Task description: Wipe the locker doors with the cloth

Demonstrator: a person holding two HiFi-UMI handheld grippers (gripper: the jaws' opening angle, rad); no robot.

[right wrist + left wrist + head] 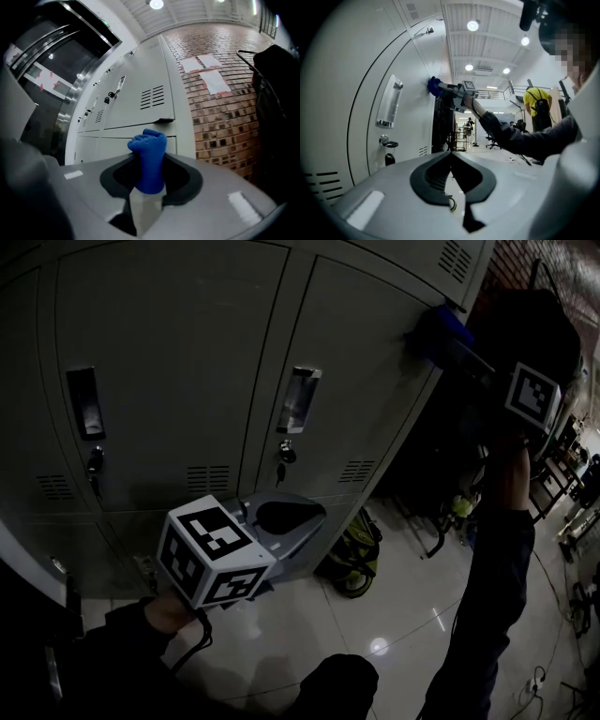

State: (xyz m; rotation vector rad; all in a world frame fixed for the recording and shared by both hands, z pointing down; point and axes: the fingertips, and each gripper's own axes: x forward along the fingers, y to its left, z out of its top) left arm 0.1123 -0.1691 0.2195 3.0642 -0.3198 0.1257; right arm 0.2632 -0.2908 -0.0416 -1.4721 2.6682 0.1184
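Two grippers, well apart, one high and one low.

High: right gripper. The right arm, in a dark sleeve, is stretched almost straight, up and away from the body. The jaws are clamped on the blue cloth, closed only as far as the cloth allows. A wad of it sticks out past the tips. In the head view the wad sits against the lockers at the upper right edge of the right door. The left gripper view shows the same contact from the side. A brick wall stands to the right of these jaws, with locker fronts ahead and to their left.

Low: left gripper. It is held close to the body, with the left hand behind the marker cube and the elbow tucked in. The jaws are fully together, tips meeting, with nothing between them. It is tilted upward alongside the locker front and does not touch it. The right door's handle and lock lie up and to the left of the tips.

A green bag lies on the floor just right of the left gripper, far below the right one.
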